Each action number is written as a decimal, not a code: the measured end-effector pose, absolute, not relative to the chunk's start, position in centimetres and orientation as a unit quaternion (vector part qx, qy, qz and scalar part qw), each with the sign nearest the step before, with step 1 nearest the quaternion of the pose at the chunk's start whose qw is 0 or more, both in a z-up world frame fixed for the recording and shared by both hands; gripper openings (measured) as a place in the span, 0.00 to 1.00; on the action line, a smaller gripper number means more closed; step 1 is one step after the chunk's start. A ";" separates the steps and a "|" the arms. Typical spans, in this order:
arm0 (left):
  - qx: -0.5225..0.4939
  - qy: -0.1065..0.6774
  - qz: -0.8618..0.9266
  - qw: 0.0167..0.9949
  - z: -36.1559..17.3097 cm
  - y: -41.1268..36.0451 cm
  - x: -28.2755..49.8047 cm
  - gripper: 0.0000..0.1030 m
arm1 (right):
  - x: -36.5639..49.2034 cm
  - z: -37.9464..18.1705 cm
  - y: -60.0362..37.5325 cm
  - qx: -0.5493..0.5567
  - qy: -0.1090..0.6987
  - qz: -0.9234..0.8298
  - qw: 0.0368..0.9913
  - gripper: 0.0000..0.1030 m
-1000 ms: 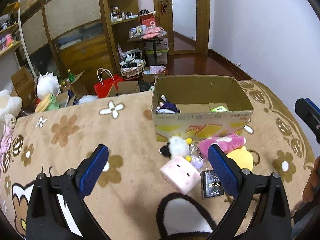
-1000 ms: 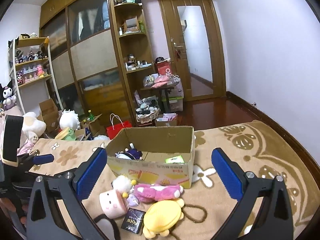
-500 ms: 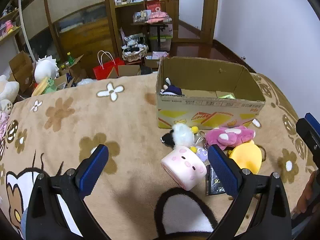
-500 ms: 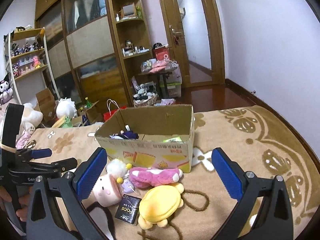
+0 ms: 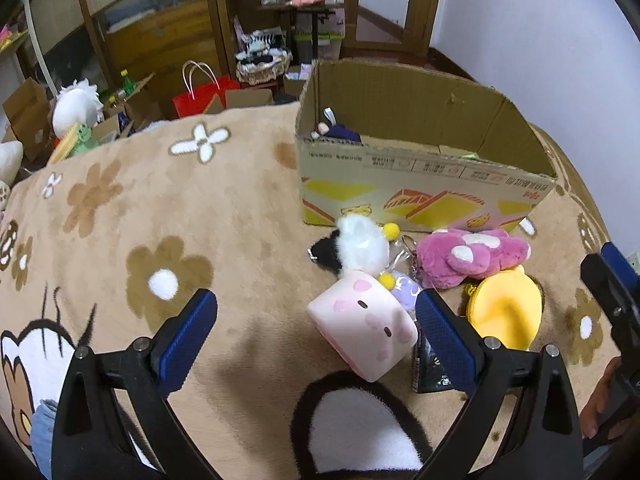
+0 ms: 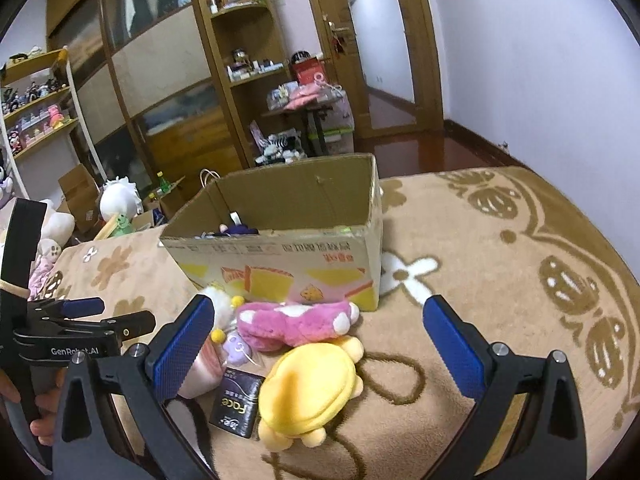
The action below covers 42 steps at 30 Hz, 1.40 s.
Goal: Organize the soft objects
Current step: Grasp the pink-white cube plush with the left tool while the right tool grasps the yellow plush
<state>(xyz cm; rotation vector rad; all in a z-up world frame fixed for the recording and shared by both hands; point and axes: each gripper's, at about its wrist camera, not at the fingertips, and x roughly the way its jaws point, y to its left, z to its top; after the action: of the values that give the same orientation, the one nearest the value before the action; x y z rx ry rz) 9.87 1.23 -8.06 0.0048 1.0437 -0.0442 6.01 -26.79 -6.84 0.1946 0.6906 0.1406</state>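
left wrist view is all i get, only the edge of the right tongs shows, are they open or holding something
Observer: The right tongs are open and empty, spread wide in the right wrist view.
Operator: what's between them
Observer: The yellow plush lies low between the two fingers, and neither one touches it.
Operator: and the black thing half hidden in my view
Observer: It's a black packet printed "Face", lying flat on the blanket right beside the yellow plush.
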 end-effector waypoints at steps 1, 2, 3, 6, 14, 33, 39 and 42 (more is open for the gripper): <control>0.000 0.503 -0.022 0.864 -8.3 1.2 10.1 0.96 | 6.1 -7.1 -26.8 0.095 0.342 0.068 0.932 1.00; -0.003 0.508 -0.022 0.861 -8.7 1.2 10.3 0.96 | 6.3 -7.5 -26.8 0.094 0.348 0.067 0.930 1.00; -0.004 0.512 -0.021 0.859 -9.0 1.1 10.6 0.96 | 6.5 -7.8 -26.7 0.093 0.354 0.066 0.928 1.00; -0.009 0.523 -0.023 0.852 -9.7 1.0 11.1 0.96 | 7.0 -8.7 -26.8 0.094 0.367 0.064 0.923 1.00; -0.019 0.549 -0.030 0.835 -11.5 0.5 12.3 0.96 | 7.9 -10.8 -26.6 0.094 0.399 0.060 0.910 1.00; -0.001 0.587 -0.041 0.808 -14.5 -0.4 13.8 0.95 | 8.9 -14.4 -25.2 0.074 0.460 0.067 0.882 1.00; 0.006 0.593 -0.050 0.804 -15.1 -0.9 13.9 0.85 | 8.9 -15.3 -24.5 0.065 0.475 0.061 0.876 1.00; 0.012 0.588 -0.050 0.807 -15.2 -1.2 13.8 0.81 | 8.8 -15.6 -24.2 0.063 0.481 0.058 0.872 1.00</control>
<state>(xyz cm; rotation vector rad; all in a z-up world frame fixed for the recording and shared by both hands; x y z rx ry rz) 13.77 -1.16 -15.25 0.0267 1.2591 -0.1063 8.80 -24.15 -15.62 0.1325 1.0054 0.1217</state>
